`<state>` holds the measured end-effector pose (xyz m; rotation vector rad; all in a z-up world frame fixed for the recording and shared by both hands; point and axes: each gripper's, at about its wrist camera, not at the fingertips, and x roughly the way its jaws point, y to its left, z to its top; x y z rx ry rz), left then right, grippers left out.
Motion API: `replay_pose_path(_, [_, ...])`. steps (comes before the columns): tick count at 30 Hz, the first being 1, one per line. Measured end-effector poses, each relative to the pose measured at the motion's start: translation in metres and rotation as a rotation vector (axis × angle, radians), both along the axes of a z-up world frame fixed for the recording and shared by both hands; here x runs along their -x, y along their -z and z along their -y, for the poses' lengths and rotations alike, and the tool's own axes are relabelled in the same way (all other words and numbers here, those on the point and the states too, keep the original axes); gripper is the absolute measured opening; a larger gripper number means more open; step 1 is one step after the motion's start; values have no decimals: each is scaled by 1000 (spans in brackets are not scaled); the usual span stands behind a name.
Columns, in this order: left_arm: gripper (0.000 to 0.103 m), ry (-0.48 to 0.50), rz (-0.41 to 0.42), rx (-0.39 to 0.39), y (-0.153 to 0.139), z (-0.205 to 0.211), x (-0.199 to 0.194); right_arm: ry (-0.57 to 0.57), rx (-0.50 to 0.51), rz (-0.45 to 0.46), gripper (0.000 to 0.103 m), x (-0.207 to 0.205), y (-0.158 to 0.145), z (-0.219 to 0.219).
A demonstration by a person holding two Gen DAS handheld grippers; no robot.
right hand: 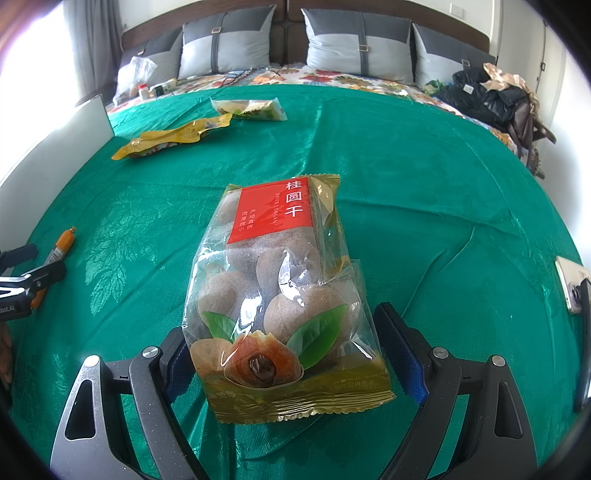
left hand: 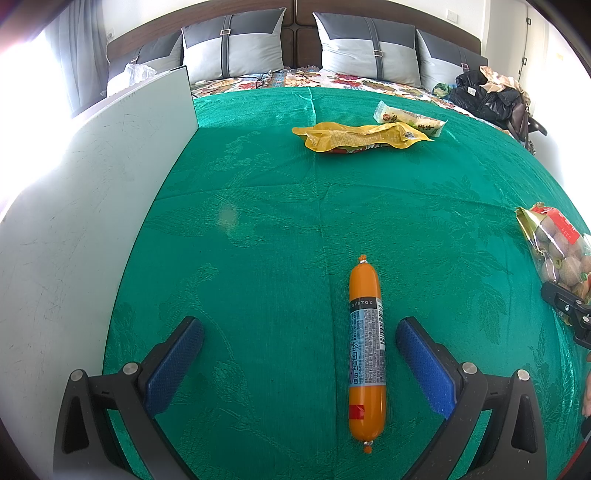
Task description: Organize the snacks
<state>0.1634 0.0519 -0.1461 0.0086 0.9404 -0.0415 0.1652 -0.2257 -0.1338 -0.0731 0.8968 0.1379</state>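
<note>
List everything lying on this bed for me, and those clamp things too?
sausage: one, orange, between the left gripper's fingers, untouched
dried longan bag: one, clear with red label, between the right gripper's fingers
yellow packet: one, yellow, far side of cloth
pale packet: one, white-green, behind the yellow one
green cloth: one, covering the bed
white board: one, left edge
pillows: four, grey, at headboard
left gripper: black, blue pads, open
right gripper: black, blue pads, open

I'm working in a home bedroom: I'm looking at a bed [right hand: 406, 155] under a green cover, grey pillows [right hand: 358, 46] leaning on a dark headboard [left hand: 295, 18], curtains [left hand: 74, 55], clothes [right hand: 491, 92] piling up.
</note>
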Motion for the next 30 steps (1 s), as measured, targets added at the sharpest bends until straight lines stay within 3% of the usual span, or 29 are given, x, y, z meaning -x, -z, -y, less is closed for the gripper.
replay_pose_path(8, [103, 12, -24, -2, -1, -1, -2, -3, -4, -4, 89, 0, 0, 0])
replay_pose_path(12, [103, 67, -141, -5, -4, 2, -7, -5, 5, -173, 89, -16, -10, 1])
replay_pose_path(15, [101, 87, -171, 2, -5, 6, -5, -11, 11, -172, 89, -21, -34, -4])
replay_pose_path(17, [89, 97, -165, -13, -8, 12, -1, -33, 79, -173, 89, -29, -42, -15])
replay_pose_path(18, [70, 104, -154, -13, -11, 15, 1, -44, 114, -206, 89, -35, -40, -19])
replay_pose_path(19, [37, 119, -144, -13, -14, 18, 3, -51, 119, -238, 86, -41, -37, -20])
replay_pose_path(20, [21, 138, -148, -6, -17, 20, 4, -54, 94, -267, 85, -45, -35, -18])
replay_pose_path(21, [15, 147, -159, -11, -17, 22, 5, -47, 69, -292, 70, -47, -33, -15])
replay_pose_path(24, [15, 151, -155, 59, -22, 13, 13, -20, 4, -299, 59, -39, -45, -5])
replay_pose_path(30, [15, 99, -59, 296, -66, -16, 58, -22, -159, -234, 59, -5, -90, -8])
